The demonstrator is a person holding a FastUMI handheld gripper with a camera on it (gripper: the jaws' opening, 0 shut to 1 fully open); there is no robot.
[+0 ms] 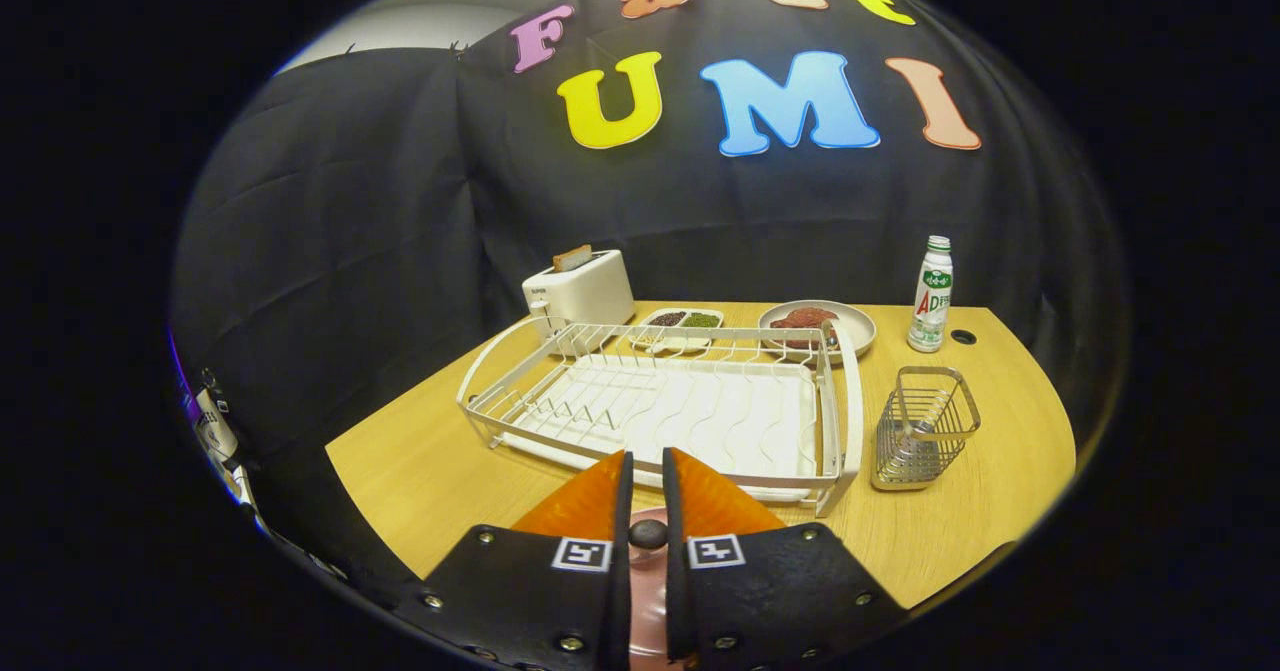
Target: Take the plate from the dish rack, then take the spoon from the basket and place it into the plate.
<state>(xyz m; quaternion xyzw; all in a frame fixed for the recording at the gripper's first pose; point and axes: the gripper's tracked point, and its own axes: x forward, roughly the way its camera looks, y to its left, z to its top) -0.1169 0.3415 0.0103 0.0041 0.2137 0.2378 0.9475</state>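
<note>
Holding the hand-held gripper (648,457) just in front of the dish rack (840,401), you had its fingers drawn close on a small dark rounded piece, judged to be the end of the spoon (647,533). The dish rack stood bare of crockery. The basket (925,426), right of the dish rack on the tabletop (980,521), appeared empty. A pink surface, judged to be the plate (648,606), lay on the near side of the dish rack, directly under the fingers. The step in hand was therefore the last one: placing the spoon. The next move called for lowering over the plate, then parting the fingers.
</note>
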